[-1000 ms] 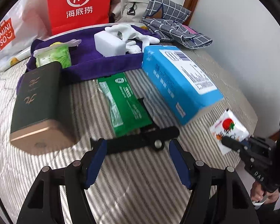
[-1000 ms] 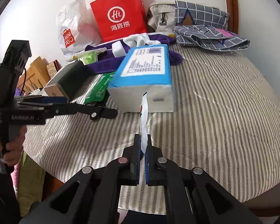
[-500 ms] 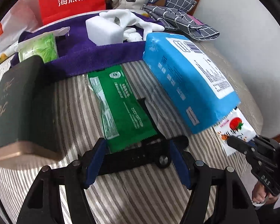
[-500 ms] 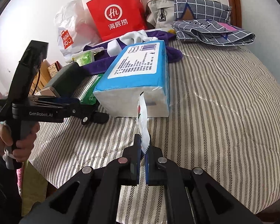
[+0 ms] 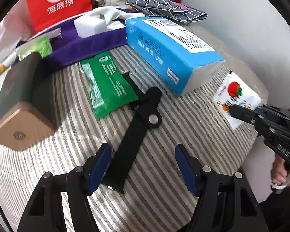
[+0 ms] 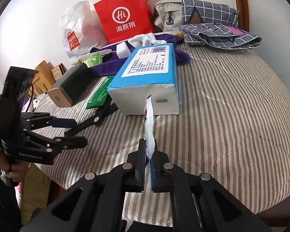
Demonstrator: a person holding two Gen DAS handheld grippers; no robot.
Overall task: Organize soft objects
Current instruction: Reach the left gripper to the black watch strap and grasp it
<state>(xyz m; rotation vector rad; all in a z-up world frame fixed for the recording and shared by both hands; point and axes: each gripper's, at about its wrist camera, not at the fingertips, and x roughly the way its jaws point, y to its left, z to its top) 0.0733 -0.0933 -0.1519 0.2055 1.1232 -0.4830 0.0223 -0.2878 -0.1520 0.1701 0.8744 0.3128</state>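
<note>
The left gripper (image 5: 143, 166) has swung, its spread fingers now straddling the black rubber strap (image 5: 134, 133). Ahead-right, the right gripper (image 6: 148, 157) pinches the white strawberry-print sachet (image 6: 149, 127) edgewise.

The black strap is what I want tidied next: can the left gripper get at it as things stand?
Probably yes. The left gripper is open, the black strap lies uncovered on the bedspread, one end by its left fingertip.
</note>
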